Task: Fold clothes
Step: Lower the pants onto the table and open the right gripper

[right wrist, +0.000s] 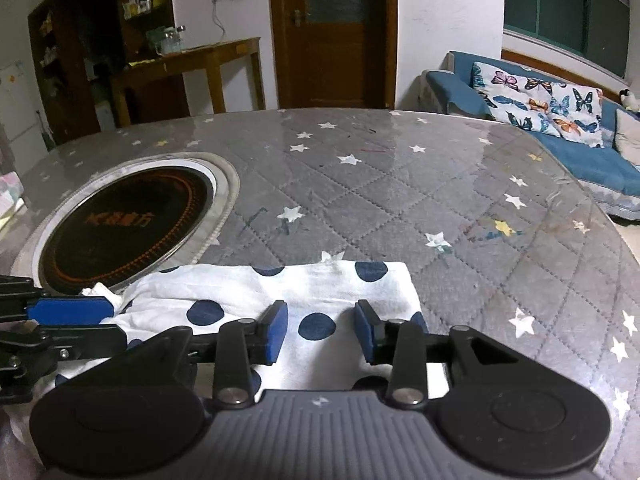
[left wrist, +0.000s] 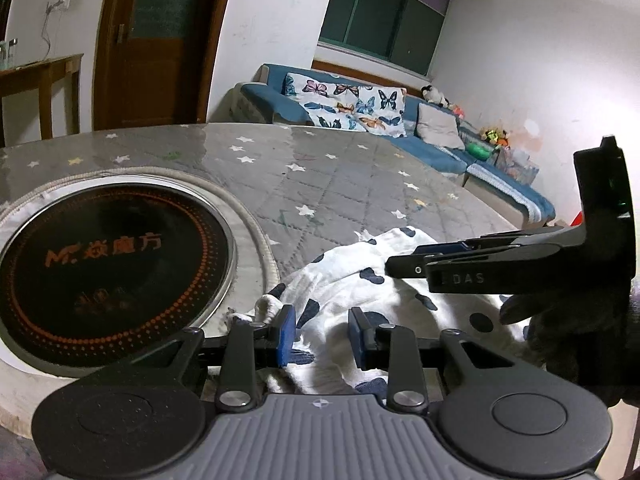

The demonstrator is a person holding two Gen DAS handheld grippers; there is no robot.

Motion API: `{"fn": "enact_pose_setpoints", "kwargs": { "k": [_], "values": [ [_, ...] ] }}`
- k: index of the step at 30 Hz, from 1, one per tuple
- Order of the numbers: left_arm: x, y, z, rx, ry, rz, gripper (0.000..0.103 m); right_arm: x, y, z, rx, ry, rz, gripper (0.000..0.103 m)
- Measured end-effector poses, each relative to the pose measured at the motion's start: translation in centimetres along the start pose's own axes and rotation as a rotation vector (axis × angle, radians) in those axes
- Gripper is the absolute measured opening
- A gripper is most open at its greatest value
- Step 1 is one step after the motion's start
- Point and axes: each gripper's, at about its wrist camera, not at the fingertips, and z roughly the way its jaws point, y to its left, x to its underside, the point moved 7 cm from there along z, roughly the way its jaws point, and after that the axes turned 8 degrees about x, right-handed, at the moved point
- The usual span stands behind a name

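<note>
Here your right gripper (right wrist: 321, 330) stands spread, pinching nothing, over the near right corner of the dotted cloth (right wrist: 280, 292). Your left gripper (left wrist: 322, 336), also spread, hovers above the bunched left end. The cloth's long axis runs left-right along the table (right wrist: 400, 184) edge.

Induction cooktop (left wrist: 108, 276) in quilted table (right wrist: 400, 200) (star-patterned); sofa (left wrist: 436, 148).
</note>
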Motion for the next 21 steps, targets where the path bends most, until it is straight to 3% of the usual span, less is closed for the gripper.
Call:
{"fn": "enact_pose_setpoints", "kwargs": {
  "k": [11, 21],
  "values": [
    [0.2, 0.5, 0.0, 0.046, -0.018, -0.042, 0.032, 0.1, 0.9, -2.3, 0.043, 0.025, -0.025, 0.039],
    [0.4, 0.8, 0.1, 0.063, -0.026, -0.060, 0.032, 2.7, 6.2, -5.7, -0.073, 0.075, -0.129, 0.039]
  ]
}}
